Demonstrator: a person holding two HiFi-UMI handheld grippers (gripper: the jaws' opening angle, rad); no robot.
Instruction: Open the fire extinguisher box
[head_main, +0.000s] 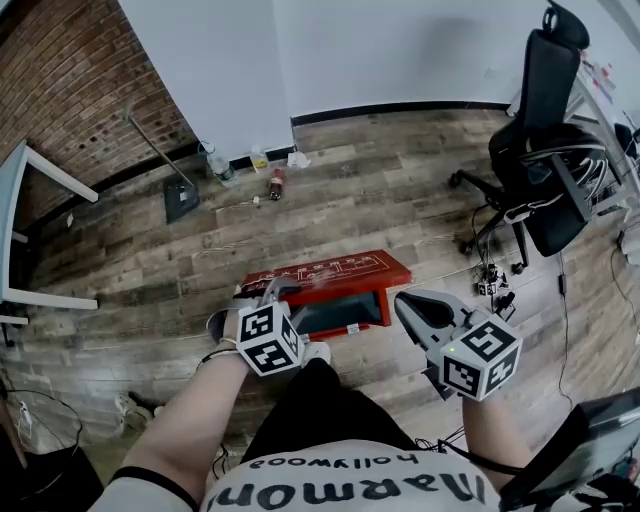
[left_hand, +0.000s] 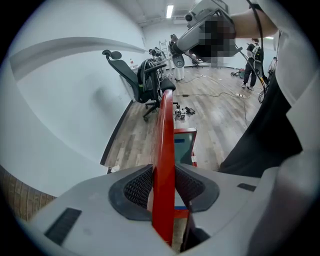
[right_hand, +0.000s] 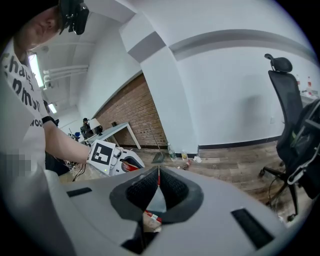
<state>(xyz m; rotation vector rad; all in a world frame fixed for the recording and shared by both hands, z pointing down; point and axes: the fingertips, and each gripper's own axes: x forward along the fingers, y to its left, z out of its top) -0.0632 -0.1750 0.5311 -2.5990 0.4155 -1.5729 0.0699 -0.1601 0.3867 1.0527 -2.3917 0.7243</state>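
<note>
Floor (head_main: 400, 200) is grey-brown wood plank, with a brick wall (head_main: 70, 90) on my left meeting a white wall (head_main: 380, 50) with black skirting ahead. Black office chair (head_main: 545, 150) off to the right, white table (head_main: 20, 200) far left, dustpan (head_main: 181, 199) and a couple of bottles (head_main: 220, 165) by the wall base. Ceiling strip lights (left_hand: 170, 11) are on; loose cables (head_main: 562, 275) trail over the boards.

Grey shells on both the left gripper (head_main: 274, 291) and the right gripper (head_main: 408, 302), each carrying a white cube (head_main: 268, 338) of black square markers, with a green light on the right one. Black ribbed pads (left_hand: 137, 186). White T-shirt (head_main: 340, 488) with dark lettering, and black trousers (head_main: 318, 405).
</note>
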